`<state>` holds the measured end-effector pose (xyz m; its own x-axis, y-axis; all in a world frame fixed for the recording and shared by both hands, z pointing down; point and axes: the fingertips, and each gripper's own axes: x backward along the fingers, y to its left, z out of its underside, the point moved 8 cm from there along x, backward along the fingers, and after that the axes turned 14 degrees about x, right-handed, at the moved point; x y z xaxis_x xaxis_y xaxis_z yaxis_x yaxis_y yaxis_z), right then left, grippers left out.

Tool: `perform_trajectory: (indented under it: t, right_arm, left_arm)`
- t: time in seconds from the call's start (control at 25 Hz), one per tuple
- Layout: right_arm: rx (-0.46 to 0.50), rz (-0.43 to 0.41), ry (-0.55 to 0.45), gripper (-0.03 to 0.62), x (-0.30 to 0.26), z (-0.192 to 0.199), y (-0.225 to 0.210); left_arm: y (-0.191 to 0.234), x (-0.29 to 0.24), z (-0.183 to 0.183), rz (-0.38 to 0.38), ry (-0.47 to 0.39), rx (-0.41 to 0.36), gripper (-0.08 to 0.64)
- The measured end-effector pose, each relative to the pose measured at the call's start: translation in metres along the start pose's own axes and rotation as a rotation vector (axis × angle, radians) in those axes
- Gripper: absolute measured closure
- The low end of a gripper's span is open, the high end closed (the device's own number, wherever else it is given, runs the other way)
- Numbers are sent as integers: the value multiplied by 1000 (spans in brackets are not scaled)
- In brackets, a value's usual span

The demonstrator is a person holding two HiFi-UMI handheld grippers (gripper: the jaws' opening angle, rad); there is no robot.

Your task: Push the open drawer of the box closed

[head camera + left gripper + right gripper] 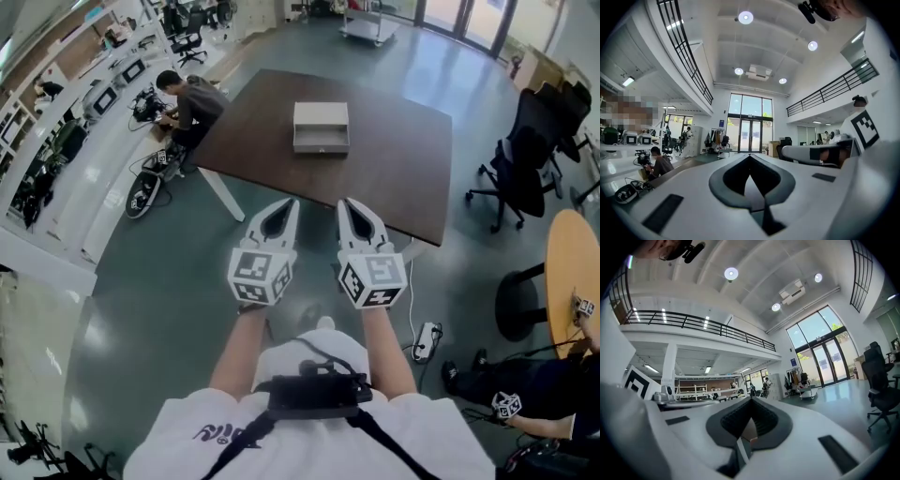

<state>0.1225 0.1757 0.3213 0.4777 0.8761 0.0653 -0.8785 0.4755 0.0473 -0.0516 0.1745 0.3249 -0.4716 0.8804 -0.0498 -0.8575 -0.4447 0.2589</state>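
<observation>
A pale grey box [321, 127] stands near the middle of the dark brown table [394, 169], its drawer pulled out toward me. My left gripper [286, 204] and my right gripper [349, 204] are held side by side over the floor, short of the table's near edge and well apart from the box. Both are shut with nothing between the jaws. In the left gripper view the left gripper [750, 155] points up into the hall, and in the right gripper view the right gripper [751, 399] does the same. The box shows in neither gripper view.
A person [192, 98] sits at the table's far left corner. Black office chairs [530, 155] stand to the right, with a round wooden table [574, 272] nearer. A power strip [427, 339] lies on the floor at my right. A second person [525, 394] sits at lower right.
</observation>
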Motion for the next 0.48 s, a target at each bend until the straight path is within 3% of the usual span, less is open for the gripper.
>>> perform_trajectory:
  t: [0.32, 0.48]
  right_arm:
    - [-46, -44, 44, 588, -32, 32, -31]
    - [7, -111, 62, 588, -73, 38, -40]
  left_arm:
    - [16, -51, 17, -5, 63, -7, 551]
    - [40, -83, 17, -18, 89, -55, 551]
